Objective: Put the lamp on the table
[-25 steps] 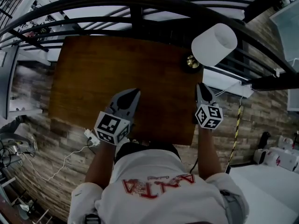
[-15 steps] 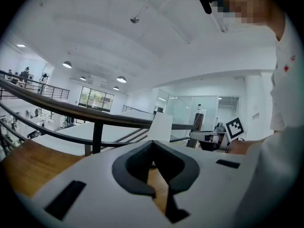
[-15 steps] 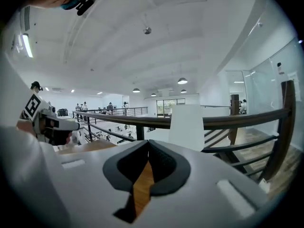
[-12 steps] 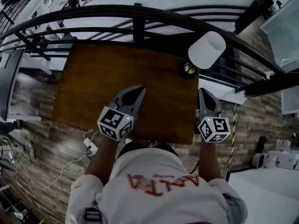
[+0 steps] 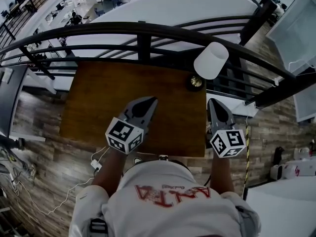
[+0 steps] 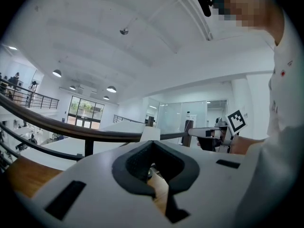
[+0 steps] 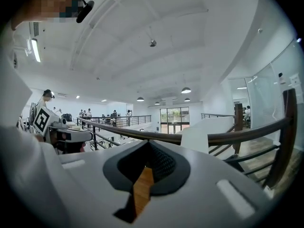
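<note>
The lamp, with a white shade (image 5: 211, 60) and a brass-topped dark base (image 5: 196, 82), stands upright on the far right corner of the brown wooden table (image 5: 103, 102). My left gripper (image 5: 147, 102) hovers over the table's near middle, shut and empty. My right gripper (image 5: 214, 103) hangs at the table's right edge, just short of the lamp, jaws shut with nothing between them. The white shade (image 7: 194, 139) also shows ahead in the right gripper view and, smaller, behind the closed jaws as the shade (image 6: 150, 134) in the left gripper view.
A black curved railing (image 5: 143, 31) runs right behind the table and the lamp. A white plug strip with its cable (image 5: 96, 164) lies on the plank floor at the near left. A white tabletop (image 5: 281, 206) stands at the near right.
The head view has swung, so table and lamp sit lower in the picture. Both grippers keep about the same place over the near edge. The lamp has not moved on the table.
</note>
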A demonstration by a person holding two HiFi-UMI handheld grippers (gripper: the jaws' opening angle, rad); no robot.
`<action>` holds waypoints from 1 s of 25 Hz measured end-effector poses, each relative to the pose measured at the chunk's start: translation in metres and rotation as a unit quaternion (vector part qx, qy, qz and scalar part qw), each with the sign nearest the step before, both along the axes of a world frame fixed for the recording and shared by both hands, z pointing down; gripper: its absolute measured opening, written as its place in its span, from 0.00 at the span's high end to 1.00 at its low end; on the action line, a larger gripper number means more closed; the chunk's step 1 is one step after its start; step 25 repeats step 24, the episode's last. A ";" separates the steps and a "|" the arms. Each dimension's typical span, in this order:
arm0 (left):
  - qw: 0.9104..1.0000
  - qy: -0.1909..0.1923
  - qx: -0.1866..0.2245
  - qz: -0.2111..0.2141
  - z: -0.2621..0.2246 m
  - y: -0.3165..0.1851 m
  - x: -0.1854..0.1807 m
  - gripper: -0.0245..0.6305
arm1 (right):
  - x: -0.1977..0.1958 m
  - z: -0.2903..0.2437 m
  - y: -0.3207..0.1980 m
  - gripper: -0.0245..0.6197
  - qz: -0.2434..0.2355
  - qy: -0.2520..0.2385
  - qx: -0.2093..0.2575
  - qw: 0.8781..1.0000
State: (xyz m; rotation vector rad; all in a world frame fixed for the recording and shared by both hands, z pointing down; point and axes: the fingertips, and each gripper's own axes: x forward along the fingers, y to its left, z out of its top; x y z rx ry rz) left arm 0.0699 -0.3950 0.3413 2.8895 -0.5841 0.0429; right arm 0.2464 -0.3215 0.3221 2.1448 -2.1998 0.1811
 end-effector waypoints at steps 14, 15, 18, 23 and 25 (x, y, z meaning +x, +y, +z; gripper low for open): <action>1.000 0.011 0.000 0.014 -0.009 0.012 -0.009 0.95 | -0.011 -0.004 0.007 0.96 0.008 0.007 0.004 1.000; 1.000 0.011 0.000 0.014 -0.011 0.012 -0.007 0.95 | -0.010 -0.004 0.007 0.96 0.007 0.006 0.003 1.000; 1.000 0.013 -0.003 0.013 -0.013 0.014 -0.004 0.95 | -0.008 -0.001 0.008 0.96 0.000 -0.001 -0.004 1.000; 1.000 0.014 -0.004 0.009 -0.008 0.022 -0.017 0.95 | -0.027 0.007 0.012 0.96 -0.017 -0.002 -0.017 1.000; 1.000 0.014 -0.004 0.009 -0.007 0.023 -0.020 0.95 | -0.030 0.009 0.014 0.96 -0.019 -0.001 -0.019 1.000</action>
